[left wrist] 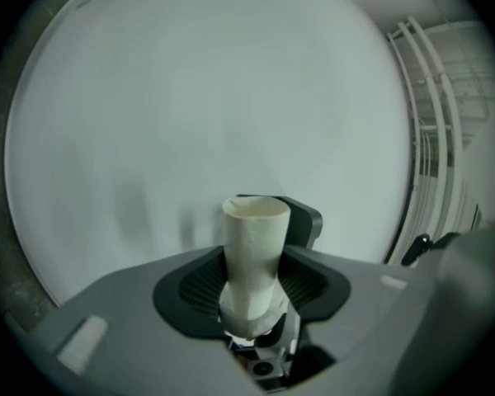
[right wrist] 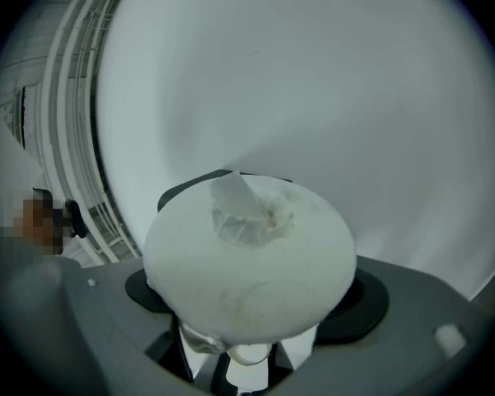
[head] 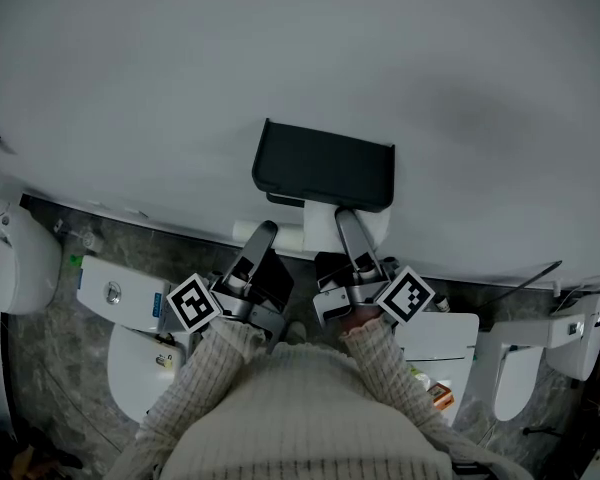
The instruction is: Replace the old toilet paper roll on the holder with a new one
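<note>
Old roll [left wrist: 252, 258], lengthwise along left fingers [left wrist: 191, 291]

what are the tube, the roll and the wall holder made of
Tube: thin pale card, it seems, matte; its lower end is squashed in.
Roll: soft white tissue, fuzzy and ragged round the hole.
Holder: probably dark matte plastic, smooth moulded lid.

The paper roll [right wrist: 247, 262] hides the jaw tips of the right claw [right wrist: 252, 295] and most of the holder [right wrist: 177, 192]; the cardboard tube [left wrist: 254, 254] masks its side.
</note>
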`<state>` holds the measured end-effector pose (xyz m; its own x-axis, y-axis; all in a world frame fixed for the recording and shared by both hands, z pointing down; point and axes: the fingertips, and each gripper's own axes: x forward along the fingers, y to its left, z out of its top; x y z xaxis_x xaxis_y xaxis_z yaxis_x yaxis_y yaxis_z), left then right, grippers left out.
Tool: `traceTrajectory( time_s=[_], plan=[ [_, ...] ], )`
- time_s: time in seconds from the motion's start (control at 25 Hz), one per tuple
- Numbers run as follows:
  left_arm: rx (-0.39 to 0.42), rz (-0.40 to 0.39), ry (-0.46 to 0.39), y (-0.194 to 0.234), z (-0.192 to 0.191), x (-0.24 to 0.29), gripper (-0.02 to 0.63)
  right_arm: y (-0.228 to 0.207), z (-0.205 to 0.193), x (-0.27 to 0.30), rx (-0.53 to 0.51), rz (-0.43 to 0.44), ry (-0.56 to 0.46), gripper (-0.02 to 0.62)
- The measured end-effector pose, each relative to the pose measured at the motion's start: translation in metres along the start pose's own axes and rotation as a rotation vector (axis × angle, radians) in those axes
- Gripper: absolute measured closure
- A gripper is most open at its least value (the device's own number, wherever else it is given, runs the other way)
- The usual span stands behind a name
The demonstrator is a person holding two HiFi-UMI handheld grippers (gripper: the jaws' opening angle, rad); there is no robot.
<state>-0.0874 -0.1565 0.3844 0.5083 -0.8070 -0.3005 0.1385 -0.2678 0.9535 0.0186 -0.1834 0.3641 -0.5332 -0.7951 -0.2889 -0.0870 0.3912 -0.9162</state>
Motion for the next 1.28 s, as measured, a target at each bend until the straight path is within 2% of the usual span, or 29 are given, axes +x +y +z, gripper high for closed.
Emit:
traceTrajectory(
  time_s=[0.2, 0.56, 1.28],
  plan=[
    [0.009, 0.002, -0.041, -0.001, 0.032, -0.021, 0.428, -0.001, -0.033, 0.024, -0.003, 0.003, 0.057, 0.146],
    [0.046, 0.009, -0.117, -0.010, 0.039, -0.033, 0.428, 0.002, -0.045, 0.033, 0.042, 0.023, 0.131, 0.146],
    [0.049, 0.005, -0.125, -0.018, 0.033, -0.047, 0.428, 0.001, -0.044, 0.029, 0.085, 0.009, 0.097, 0.140]
  ],
)
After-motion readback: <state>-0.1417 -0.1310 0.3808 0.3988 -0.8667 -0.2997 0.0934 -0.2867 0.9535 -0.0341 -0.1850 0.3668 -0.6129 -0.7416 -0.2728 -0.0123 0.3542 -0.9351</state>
